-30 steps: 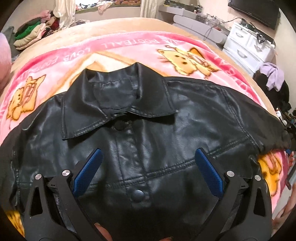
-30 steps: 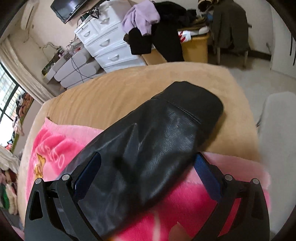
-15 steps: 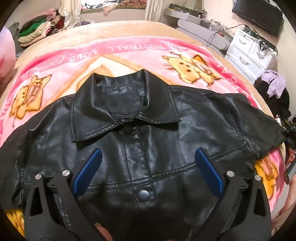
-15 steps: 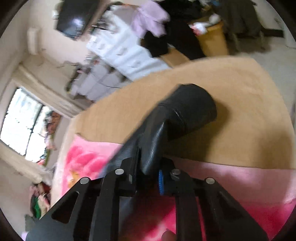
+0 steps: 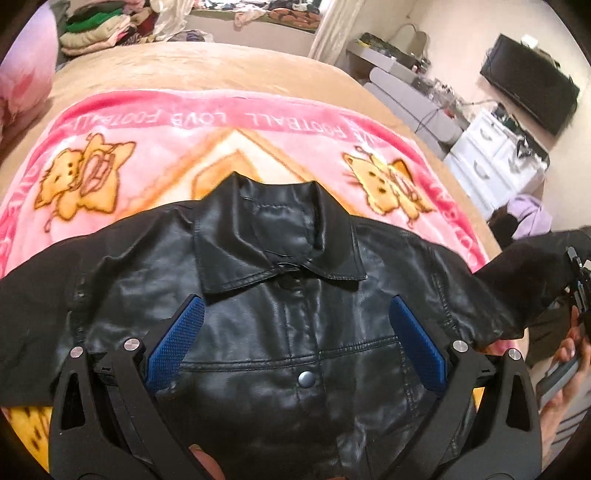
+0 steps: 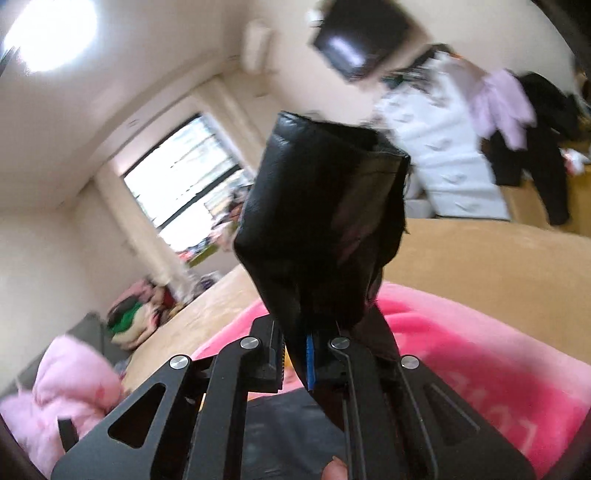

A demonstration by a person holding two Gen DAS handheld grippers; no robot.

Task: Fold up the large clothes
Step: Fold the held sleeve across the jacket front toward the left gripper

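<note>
A black leather jacket (image 5: pixel 295 332) lies front up on a pink cartoon blanket (image 5: pixel 229 147), collar toward the far side, snaps closed. My left gripper (image 5: pixel 295 325) hovers open above the jacket's chest, nothing between its blue pads (image 5: pixel 173 339). My right gripper (image 6: pixel 308 354) is shut on the jacket's right sleeve (image 6: pixel 321 221), which it holds lifted off the bed with the cuff pointing up. In the left wrist view that raised sleeve (image 5: pixel 532 266) stretches to the right edge, where the right gripper (image 5: pixel 580 280) and a hand show.
The blanket covers a tan bed (image 5: pixel 207 70). White drawers (image 5: pixel 495 162) with clothes draped nearby and a wall TV (image 5: pixel 532 92) stand to the right. Folded clothes (image 5: pixel 96 29) are stacked at the far side; a pink pillow (image 6: pixel 66 391) lies by the bed's edge.
My right gripper closed on the sleeve and lifted it off the bed, tilting upward. My left gripper rose and drew back; more of the blanket shows beyond the collar.
</note>
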